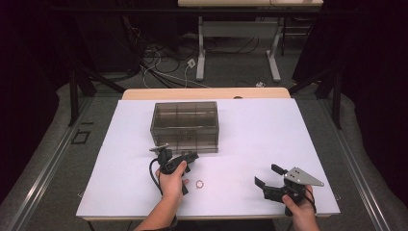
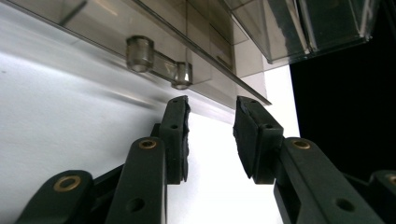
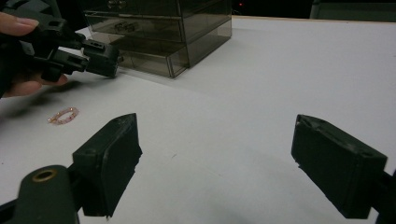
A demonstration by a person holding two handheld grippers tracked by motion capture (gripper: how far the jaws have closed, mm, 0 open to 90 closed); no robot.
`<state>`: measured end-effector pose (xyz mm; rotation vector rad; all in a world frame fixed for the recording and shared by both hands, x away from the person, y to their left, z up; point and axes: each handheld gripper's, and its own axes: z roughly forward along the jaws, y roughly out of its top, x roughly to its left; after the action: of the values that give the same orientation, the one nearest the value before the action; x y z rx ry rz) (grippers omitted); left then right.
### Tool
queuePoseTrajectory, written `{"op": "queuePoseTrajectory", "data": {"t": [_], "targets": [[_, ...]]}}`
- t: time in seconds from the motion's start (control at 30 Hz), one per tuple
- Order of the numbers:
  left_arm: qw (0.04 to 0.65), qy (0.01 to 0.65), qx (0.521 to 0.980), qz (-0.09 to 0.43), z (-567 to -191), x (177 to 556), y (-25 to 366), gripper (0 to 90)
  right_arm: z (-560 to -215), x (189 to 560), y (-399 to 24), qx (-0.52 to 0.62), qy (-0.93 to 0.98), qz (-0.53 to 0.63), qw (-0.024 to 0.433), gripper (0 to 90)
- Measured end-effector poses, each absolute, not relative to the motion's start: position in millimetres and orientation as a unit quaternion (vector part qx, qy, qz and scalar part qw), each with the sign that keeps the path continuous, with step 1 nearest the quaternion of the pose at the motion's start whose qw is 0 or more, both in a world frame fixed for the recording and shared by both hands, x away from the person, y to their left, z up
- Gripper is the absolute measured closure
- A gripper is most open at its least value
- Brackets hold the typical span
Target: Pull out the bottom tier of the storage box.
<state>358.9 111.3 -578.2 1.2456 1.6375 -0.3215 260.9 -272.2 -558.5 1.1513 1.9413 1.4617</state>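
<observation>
Drawer box [image 1: 185, 126] sits mid-worktop [image 1: 250, 130]; left gripper [image 2: 211, 122] at its lowest drawer handle [image 2: 159, 63], jaws released (nothing between them). Right gripper [image 3: 217, 154] gapes, empty; bracelet [image 3: 63, 115] lies near the left hand.

The work surface is a white sheet [image 1: 269, 144] laid over a pale wooden table [image 1: 207, 93], whose bare edge shows along the far side. Below it lies grey carpet [image 1: 231, 72] — dull and evenly lit near the table, falling off into darkness at both sides. Past the far edge, loose cables [image 1: 159, 62] sprawl across the floor beside the white legs of a second desk [image 1: 238, 33]. Black stand legs [image 1: 79, 86] rise at either side, and metal floor rails [image 1: 43, 168] run along the carpet — one on each flank.
</observation>
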Motion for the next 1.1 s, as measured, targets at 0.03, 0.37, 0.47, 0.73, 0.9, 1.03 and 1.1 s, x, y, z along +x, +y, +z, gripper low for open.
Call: {"op": "queuePoseTrajectory", "data": {"t": [0.03, 0.37, 0.47, 0.73, 0.9, 1.03, 1.1], "targets": [[0.504, 0.677, 0.519, -0.132, -578, 358, 111, 64.3, -559, 261, -272, 0.417, 0.704, 0.530, 0.223, 14.8], [0.506, 0.666, 0.532, -0.129, -572, 354, 114, 56.9, -559, 261, -273, 0.413, 0.705, 0.529, 0.228, 14.9], [0.504, 0.665, 0.537, -0.126, -571, 353, 116, 51.8, -558, 261, -272, 0.417, 0.705, 0.528, 0.225, 14.8], [0.505, 0.661, 0.541, -0.121, -570, 349, 121, 46.2, -559, 261, -273, 0.412, 0.705, 0.530, 0.227, 14.9], [0.502, 0.656, 0.551, -0.118, -567, 346, 124, 44.0, -559, 261, -273, 0.411, 0.706, 0.530, 0.228, 14.9], [0.498, 0.649, 0.565, -0.107, -564, 345, 127, 42.5, -559, 261, -272, 0.416, 0.705, 0.529, 0.223, 14.9], [0.495, 0.646, 0.573, -0.096, -562, 344, 128, 41.8, -559, 261, -272, 0.413, 0.706, 0.530, 0.225, 14.8]]}}
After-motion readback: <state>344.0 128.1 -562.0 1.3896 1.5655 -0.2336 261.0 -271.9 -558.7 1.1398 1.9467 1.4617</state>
